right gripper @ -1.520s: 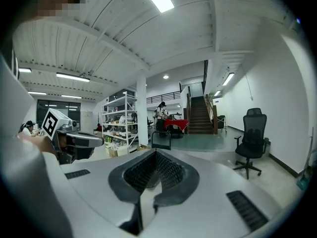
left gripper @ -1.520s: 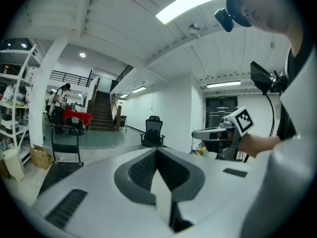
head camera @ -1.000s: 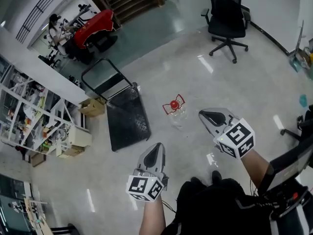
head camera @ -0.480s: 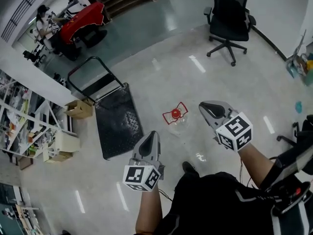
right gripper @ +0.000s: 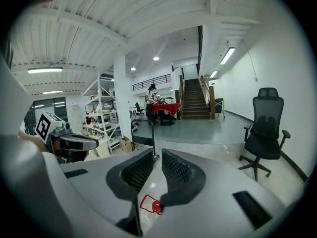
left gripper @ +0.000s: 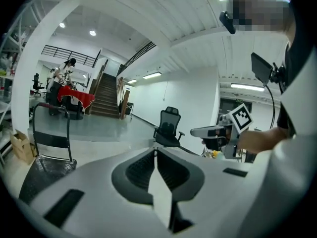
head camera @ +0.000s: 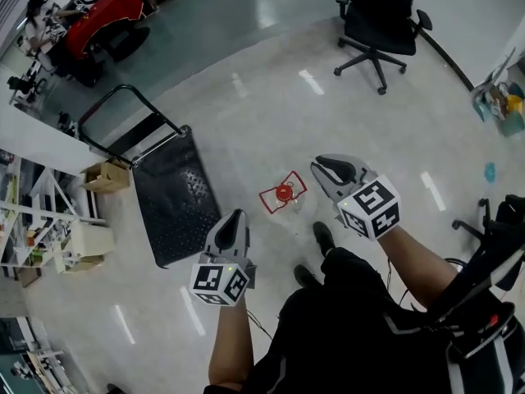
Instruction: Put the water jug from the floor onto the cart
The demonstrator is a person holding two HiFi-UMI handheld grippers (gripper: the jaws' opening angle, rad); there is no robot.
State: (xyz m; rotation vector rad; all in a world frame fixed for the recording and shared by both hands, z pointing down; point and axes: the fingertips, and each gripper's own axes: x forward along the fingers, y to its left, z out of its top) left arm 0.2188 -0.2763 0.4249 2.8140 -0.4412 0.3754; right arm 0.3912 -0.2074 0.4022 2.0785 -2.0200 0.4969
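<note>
Down on the floor the water jug (head camera: 285,197) stands near the cart (head camera: 168,191). The left gripper (head camera: 237,216) is closed and empty. The right gripper (head camera: 323,165) has just been opening its jaws on nothing; this narrow, they may topple the jug.

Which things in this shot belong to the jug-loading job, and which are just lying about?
Job: water jug on the floor; cart to its left.
Lying about: office chair; cardboard box; shelving; red-draped table.

Glossy pale floor (head camera: 246,113), clear plastic water jug (head camera: 285,194), matt black rough-textured cart (head camera: 174,191)
</note>
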